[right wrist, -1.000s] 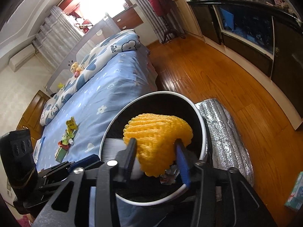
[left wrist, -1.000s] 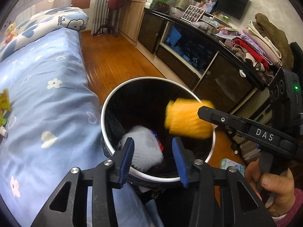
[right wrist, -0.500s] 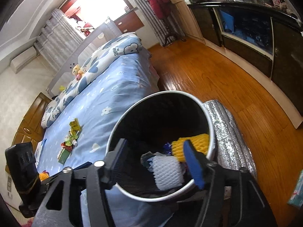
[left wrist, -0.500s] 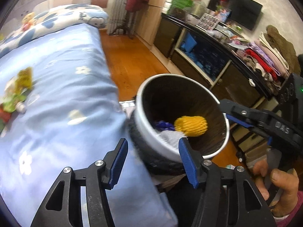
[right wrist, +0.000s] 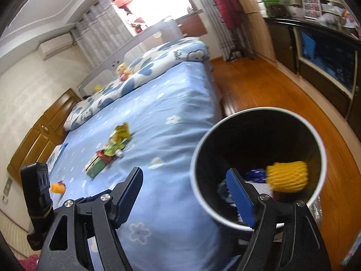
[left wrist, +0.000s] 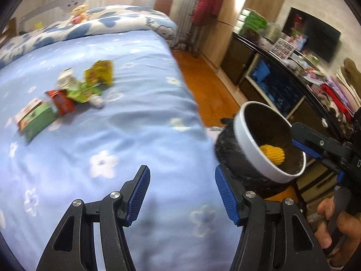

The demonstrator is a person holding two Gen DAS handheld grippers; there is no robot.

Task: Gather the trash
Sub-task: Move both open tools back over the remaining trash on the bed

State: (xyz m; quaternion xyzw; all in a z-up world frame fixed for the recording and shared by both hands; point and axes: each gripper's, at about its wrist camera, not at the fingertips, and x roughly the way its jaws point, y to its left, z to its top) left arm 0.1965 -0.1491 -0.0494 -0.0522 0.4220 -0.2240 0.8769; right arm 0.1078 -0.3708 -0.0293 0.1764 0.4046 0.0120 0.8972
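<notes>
A white-rimmed trash bin with a black liner (left wrist: 248, 140) (right wrist: 198, 158) stands at the bed's edge. A yellow foam net (left wrist: 271, 154) (right wrist: 286, 176) lies inside it with other trash. A pile of wrappers and a green box (left wrist: 65, 97) (right wrist: 106, 155) lies on the blue bed. A small orange piece (right wrist: 57, 187) lies further left on the bed. My left gripper (left wrist: 181, 194) is open and empty above the bedsheet, left of the bin. My right gripper (right wrist: 185, 198) is open and empty at the bin's near rim; it also shows in the left wrist view (left wrist: 315, 144).
The blue flowered bedsheet (left wrist: 135, 124) fills the left. A folded quilt (left wrist: 101, 24) and a plush toy (right wrist: 123, 68) lie at the headboard. A dark cabinet (left wrist: 282, 85) lines the right wall across a wooden floor (right wrist: 259, 92). A silver mat (right wrist: 315, 210) lies beside the bin.
My right gripper opened and the yellow foam net dropped into the bin. Both grippers swung left, away from the bin and toward the trash on the bed.
</notes>
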